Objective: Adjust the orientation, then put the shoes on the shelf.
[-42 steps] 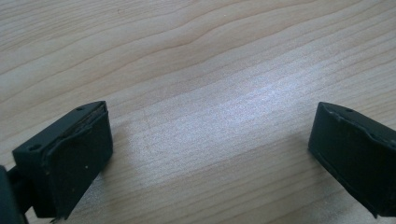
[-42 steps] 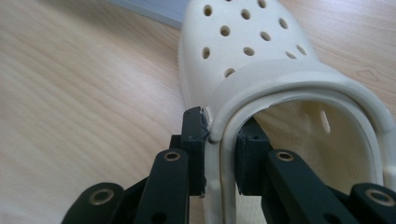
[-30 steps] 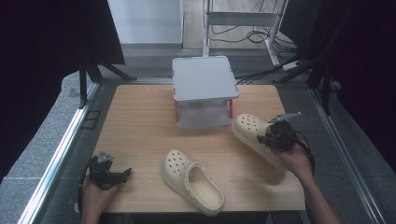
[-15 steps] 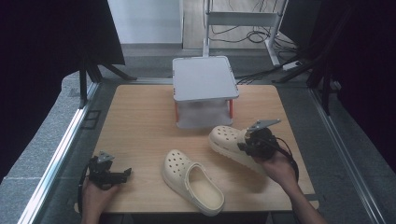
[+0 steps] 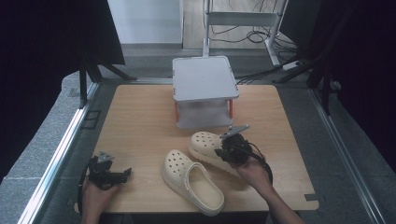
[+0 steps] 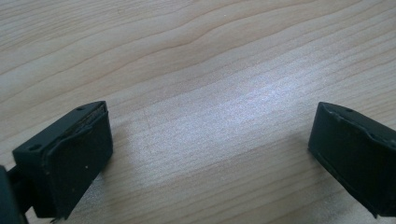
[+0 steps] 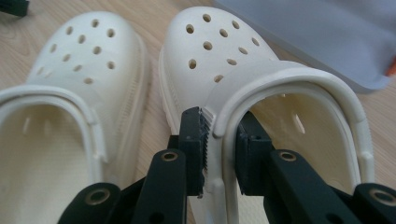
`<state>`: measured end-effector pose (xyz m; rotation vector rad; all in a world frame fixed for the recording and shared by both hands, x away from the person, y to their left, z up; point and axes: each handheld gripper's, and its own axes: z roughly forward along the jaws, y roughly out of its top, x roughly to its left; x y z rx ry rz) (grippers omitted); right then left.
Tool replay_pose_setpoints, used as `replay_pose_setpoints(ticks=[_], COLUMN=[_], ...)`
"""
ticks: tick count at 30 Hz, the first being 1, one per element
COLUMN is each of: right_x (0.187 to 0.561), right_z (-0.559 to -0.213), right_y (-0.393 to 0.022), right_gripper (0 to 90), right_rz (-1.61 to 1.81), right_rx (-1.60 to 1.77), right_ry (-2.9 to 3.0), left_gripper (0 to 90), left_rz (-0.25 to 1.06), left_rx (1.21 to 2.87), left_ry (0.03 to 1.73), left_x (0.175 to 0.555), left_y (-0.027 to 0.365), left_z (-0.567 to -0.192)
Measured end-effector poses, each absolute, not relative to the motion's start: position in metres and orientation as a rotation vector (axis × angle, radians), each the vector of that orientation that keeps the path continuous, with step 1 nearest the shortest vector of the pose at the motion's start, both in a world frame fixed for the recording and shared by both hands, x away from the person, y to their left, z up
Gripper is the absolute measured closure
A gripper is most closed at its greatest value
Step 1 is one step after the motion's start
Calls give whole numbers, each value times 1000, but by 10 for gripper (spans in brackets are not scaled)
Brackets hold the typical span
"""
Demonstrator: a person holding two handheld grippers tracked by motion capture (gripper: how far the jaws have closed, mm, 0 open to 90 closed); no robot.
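Right gripper (image 7: 219, 154) pinches the cream perforated rubber clog's (image 7: 261, 93) side wall — lining it beside its twin clog (image 7: 79, 70); left gripper (image 6: 210, 154) rests wide, empty.

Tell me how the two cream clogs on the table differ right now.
The farther clog is clamped at its side wall by the right tongs, one jaw inside and one outside; the nearer clog lies free, untouched. In the high view, the farther clog sits close to the grey stand; the nearer clog lies toward the table's front edge. Both are cream, perforated on top, soles down, toes pointing roughly the same way.
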<state>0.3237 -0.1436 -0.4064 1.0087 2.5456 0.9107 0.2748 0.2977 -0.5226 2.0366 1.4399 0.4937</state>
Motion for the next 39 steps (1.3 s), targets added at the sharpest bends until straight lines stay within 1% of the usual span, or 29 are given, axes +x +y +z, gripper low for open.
replay_pose_setpoints(ticks=[10,17,23,25,27,29,30,33,37,39], right_x=[315,311,316,317,316,316,315,315,310,307], right_z=[-420,-419,-435,-436,-435,-433,-430,-424,-419,-418], right_y=[-116,-115,-119,-122,-122,-123,-125,-131,-134,-133], right_gripper=[751,742,719,717,695,618,558,420,311,280], right_rz=[886,984,1044,1070,1066,1060,1069,1100,1093,1089], right_rx=[960,957,977,987,964,941,934,897,836,822], right_ry=[2565,2679,2741,2741,2741,2738,2732,2748,2757,2752], left_gripper=[0,0,0,0,0,0,0,0,0,0], left_rz=[494,494,495,494,494,494,494,494,494,494], left_rx=[2037,2039,2034,2033,2033,2034,2034,2034,2037,2037], left_ry=[1439,1439,1440,1439,1439,1438,1438,1438,1437,1437], left_x=[275,275,275,275,275,275,275,275,275,275], left_y=[298,298,298,298,298,298,298,298,298,298], left_z=[-523,-523,-523,-523,-523,-523,-523,-523,-523,-523])
